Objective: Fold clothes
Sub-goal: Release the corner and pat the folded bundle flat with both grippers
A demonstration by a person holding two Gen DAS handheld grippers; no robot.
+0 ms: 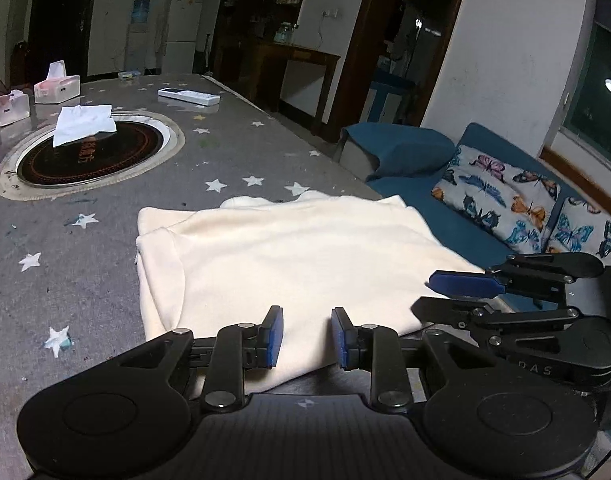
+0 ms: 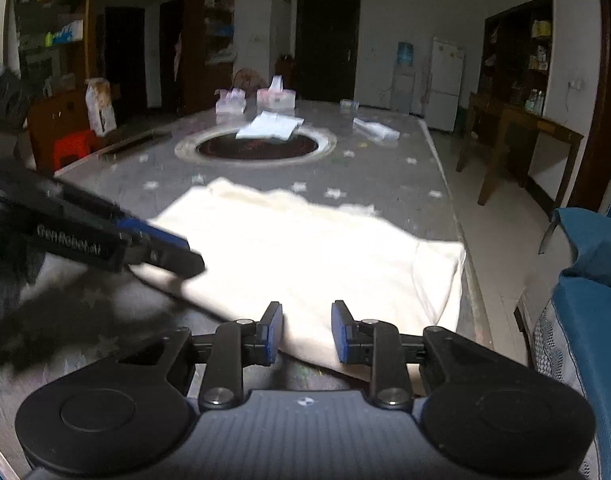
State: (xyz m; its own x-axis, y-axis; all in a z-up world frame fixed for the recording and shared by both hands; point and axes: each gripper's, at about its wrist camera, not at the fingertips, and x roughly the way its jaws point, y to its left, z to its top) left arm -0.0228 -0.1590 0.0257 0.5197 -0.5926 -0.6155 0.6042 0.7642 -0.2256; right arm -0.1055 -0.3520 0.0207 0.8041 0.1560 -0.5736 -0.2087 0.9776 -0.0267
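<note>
Cream fabric fills the middle of both views: a garment (image 1: pixel 289 264) is laid flat on the grey starred table (image 1: pixel 105 280), already partly folded, with a doubled edge seen along its left side in the left wrist view. Its long axis looks to run across the table, from the left gripper's side towards the couch (image 1: pixel 465 208) side.

The left gripper (image 1: pixel 306 338) is held over the near hem, jaws parted to a moderate gap, nothing pinched between the blue pads (image 1: pixel 275 336). The right gripper (image 2: pixel 306 332) is poised over the same near edge further along, its jaws likewise apart and empty, cloth seen through the gap. In the left wrist view the right gripper is seen side-on at the garment's right corner, just above the cloth.

Both tools are placed at the near edge, the garment lying straight ahead of each. A grasp of that hem is judged to be the step in hand, with the fold likely to be carried away towards the round inset (image 1: pixel 89 156). Neither tool is clearly nearer; whether the pads touch the cloth cannot be told.
</note>
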